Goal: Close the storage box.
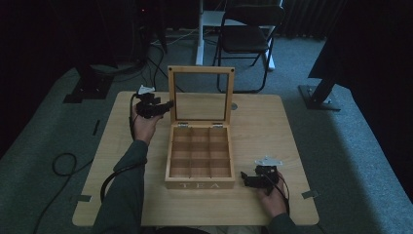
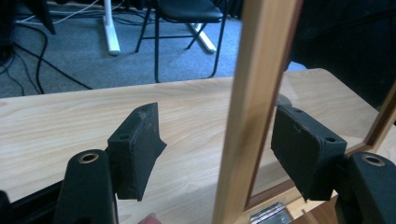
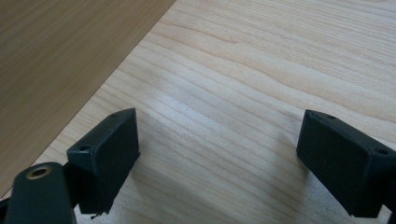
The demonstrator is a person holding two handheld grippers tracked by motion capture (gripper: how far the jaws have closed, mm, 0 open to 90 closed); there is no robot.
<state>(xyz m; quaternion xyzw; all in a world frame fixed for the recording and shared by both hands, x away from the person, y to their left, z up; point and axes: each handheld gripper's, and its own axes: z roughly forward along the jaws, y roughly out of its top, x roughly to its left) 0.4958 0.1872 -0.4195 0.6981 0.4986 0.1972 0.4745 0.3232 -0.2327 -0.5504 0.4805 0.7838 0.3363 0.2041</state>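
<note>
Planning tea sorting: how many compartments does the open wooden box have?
9, in a three-by-three grid inside the open wooden tea box: three along the hinges, three across the middle, three behind the front wall.

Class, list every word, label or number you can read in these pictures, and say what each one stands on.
"TEA": pale capital letters on the front wall of the open wooden box, facing the person.
No other text, label or number can be read.

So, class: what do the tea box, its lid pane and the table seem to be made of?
Tea box: light wood, matt, grain visible. Lid pane: clear, probably glass or plastic; the table shows through it. Table: pale wood or wood-look laminate, smooth with printed-looking grain.
</note>
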